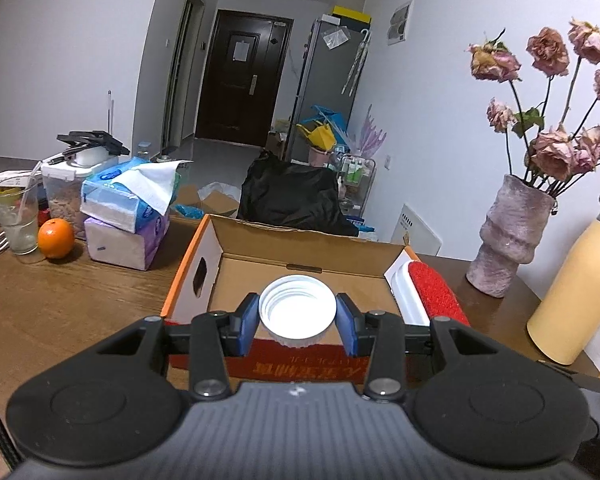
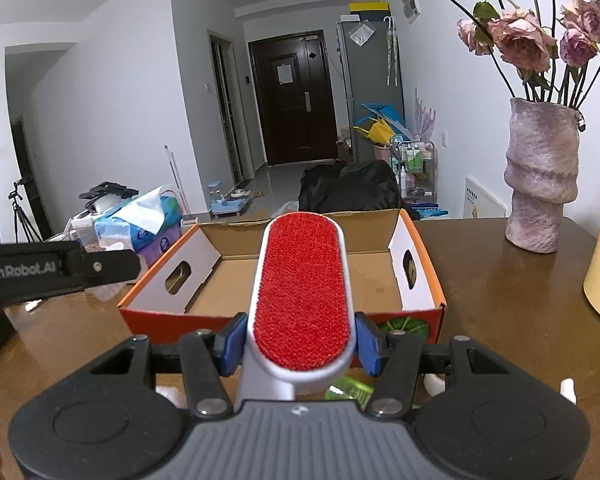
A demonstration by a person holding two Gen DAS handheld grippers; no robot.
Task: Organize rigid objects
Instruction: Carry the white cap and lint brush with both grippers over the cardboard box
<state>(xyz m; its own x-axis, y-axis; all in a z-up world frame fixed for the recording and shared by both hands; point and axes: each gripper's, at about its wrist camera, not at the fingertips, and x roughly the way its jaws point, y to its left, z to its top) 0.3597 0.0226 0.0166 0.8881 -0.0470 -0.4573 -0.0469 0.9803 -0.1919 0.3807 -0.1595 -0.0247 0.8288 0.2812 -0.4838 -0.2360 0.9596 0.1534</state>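
Left gripper (image 1: pixel 297 317) clamps white lid (image 1: pixel 297 309) — right gripper (image 2: pixel 300 340) clamps lint brush (image 2: pixel 300 292).

The lint brush (image 2: pixel 300 292) handle drops out of sight behind the right gripper (image 2: pixel 300 344) body, and something green (image 2: pixel 350 388) under it is mostly covered (maybe packaging?). The yellow flask (image 1: pixel 576 288) gets cut off at the frame edge, and the box's (image 1: pixel 300 368) printed text is upside down and too blurry to read.

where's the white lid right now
In the left wrist view the white lid sits clamped in the left gripper, over the near edge of the cardboard box.
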